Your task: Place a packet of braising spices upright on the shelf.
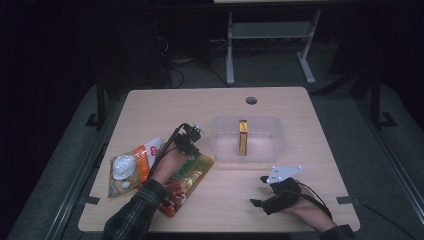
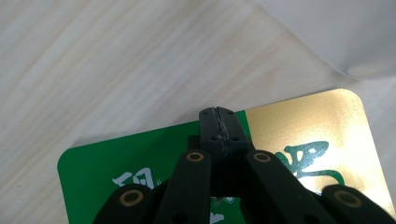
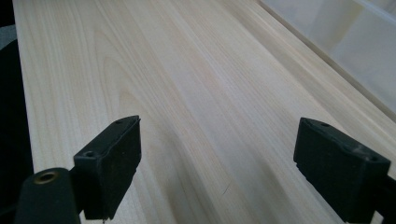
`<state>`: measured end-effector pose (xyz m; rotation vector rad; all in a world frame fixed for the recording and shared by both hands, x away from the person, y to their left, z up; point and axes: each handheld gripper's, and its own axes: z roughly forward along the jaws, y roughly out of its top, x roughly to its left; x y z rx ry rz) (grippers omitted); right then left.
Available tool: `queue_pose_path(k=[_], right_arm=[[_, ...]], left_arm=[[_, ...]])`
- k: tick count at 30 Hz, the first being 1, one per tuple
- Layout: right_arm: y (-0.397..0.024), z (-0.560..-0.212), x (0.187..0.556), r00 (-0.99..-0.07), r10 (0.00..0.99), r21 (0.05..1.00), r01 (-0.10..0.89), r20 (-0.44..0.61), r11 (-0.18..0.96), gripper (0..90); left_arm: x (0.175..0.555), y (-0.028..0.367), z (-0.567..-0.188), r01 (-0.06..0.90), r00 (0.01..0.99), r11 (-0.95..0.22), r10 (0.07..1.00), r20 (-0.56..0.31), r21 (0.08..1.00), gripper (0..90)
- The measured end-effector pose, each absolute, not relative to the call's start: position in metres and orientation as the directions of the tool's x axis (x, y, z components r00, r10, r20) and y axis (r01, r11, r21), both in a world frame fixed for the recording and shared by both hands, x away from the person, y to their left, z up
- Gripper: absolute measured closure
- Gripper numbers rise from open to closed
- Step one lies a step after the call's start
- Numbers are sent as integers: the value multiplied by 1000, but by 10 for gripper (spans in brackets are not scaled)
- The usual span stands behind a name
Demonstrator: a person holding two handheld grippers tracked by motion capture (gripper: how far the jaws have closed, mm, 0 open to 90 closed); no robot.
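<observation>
A green, gold and red snack packet (image 1: pixel 189 179) lies flat on the wooden table (image 1: pixel 200 107), left of centre. My left gripper (image 1: pixel 191 150) is over the packet's far edge. In the left gripper view its jaws are pressed together, tips (image 2: pixel 218 126) at the green and gold packet's (image 2: pixel 303 135) edge. I see nothing between them. My right gripper (image 1: pixel 259 190) rests low at the front right, pointing left, a grey plate on top. Its jaws (image 3: pixel 247 172) stand wide open over bare wood.
A clear plastic bin (image 1: pixel 247 118) stands right of centre with a slim yellow and red box (image 1: pixel 243 137) inside; the bin's wall (image 3: pixel 355 46) is close to my right gripper. An orange and white food packet (image 1: pixel 131 167) lies at the left.
</observation>
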<state>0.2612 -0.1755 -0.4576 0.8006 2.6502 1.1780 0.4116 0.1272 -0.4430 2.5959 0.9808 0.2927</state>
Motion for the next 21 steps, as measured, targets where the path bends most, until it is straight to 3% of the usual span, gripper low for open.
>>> queue_pose_path(k=[11,21], right_arm=[[-176,-457,261,-847,524,720,422,96,551,147],[-176,-457,261,-846,525,719,422,95,552,147]], left_arm=[[382,113,-441,537,800,-758,597,62,369,900],[345,115,-444,458,857,-782,514,22,423,900]])
